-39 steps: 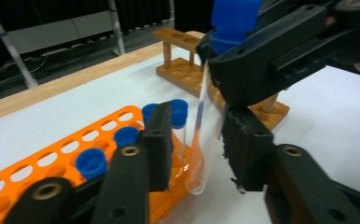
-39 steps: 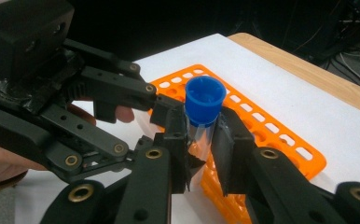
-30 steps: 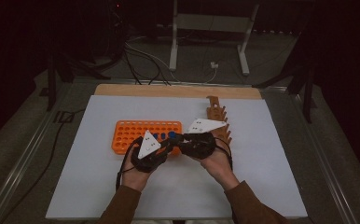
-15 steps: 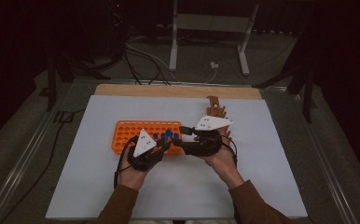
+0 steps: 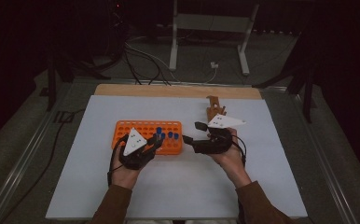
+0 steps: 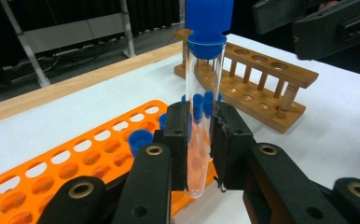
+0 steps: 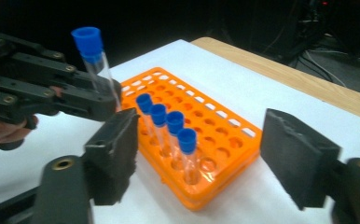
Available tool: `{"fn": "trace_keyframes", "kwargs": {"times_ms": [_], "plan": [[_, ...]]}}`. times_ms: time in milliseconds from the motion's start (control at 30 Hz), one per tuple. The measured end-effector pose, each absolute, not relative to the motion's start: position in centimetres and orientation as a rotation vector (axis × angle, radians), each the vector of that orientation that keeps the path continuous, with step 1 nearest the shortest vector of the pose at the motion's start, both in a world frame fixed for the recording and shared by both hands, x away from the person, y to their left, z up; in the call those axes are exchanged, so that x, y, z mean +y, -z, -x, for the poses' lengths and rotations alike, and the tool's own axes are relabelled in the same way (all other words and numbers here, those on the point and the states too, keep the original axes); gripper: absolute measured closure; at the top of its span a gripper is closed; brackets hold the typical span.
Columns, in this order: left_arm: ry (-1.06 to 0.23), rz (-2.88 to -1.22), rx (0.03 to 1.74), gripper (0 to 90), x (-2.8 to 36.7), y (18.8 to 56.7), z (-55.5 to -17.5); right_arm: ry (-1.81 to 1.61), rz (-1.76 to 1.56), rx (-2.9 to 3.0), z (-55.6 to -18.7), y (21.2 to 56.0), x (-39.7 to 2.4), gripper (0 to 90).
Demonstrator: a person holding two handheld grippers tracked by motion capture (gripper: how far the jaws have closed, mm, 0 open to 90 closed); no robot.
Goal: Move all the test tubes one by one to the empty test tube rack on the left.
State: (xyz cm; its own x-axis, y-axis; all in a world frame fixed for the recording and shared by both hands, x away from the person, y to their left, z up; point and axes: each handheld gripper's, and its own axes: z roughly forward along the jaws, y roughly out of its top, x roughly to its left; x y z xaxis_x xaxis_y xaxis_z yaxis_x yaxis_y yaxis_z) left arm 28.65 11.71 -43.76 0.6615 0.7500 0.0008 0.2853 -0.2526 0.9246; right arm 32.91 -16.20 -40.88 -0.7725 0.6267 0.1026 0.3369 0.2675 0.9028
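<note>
A clear test tube [image 6: 201, 116] with a blue cap stands upright, and my left gripper [image 6: 201, 128] is shut on its lower half. In the high view this left gripper [image 5: 154, 142] hovers at the front right of the orange rack [image 5: 141, 128]. Several blue-capped tubes [image 7: 169, 126] stand in the rack's right end. My right gripper [image 5: 193, 132] sits just right of the rack, pointing left; its jaws have just been opening. In the right gripper view the right gripper [image 7: 201, 154] has nothing between its pads, and the held tube [image 7: 96, 60] and left gripper [image 7: 52, 93] show at the left.
A wooden tube rack [image 5: 212, 109] [image 6: 262, 88] stands behind the right hand, its holes bare. A white mat [image 5: 99, 186] covers the table, with a wooden strip [image 5: 169, 91] along its far edge. A metal stand [image 5: 211, 28] and cables lie beyond the table.
The right gripper has drawn away to the right from the left gripper, and its jaws have parted. The left gripper keeps the tube and has hardly moved.
</note>
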Motion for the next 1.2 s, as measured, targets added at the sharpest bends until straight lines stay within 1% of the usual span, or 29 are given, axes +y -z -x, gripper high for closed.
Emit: {"fn": "trace_keyframes", "kwargs": {"times_ms": [167,433,767,933,1200], "plan": [[-0.56,-1.821,0.831,78.1,12.2,43.7,-28.6,-1.492,-0.92,2.241,-33.0,41.1,-16.8,19.7],[-0.565,-1.803,0.849,78.0,13.0,43.6,-28.8,-1.462,-0.969,2.22,-33.1,41.5,-17.9,14.7],[-0.585,-1.784,0.879,78.0,14.1,43.6,-28.9,-1.445,-1.025,2.196,-33.1,41.6,-19.2,2.6],[-0.595,-1.776,0.897,78.0,14.5,43.6,-29.1,-1.448,-1.054,2.164,-33.0,41.6,-20.1,0.1],[-0.617,-1.765,0.918,78.0,14.8,43.8,-29.4,-1.443,-1.069,2.124,-32.4,41.6,-21.3,0.1]]}}
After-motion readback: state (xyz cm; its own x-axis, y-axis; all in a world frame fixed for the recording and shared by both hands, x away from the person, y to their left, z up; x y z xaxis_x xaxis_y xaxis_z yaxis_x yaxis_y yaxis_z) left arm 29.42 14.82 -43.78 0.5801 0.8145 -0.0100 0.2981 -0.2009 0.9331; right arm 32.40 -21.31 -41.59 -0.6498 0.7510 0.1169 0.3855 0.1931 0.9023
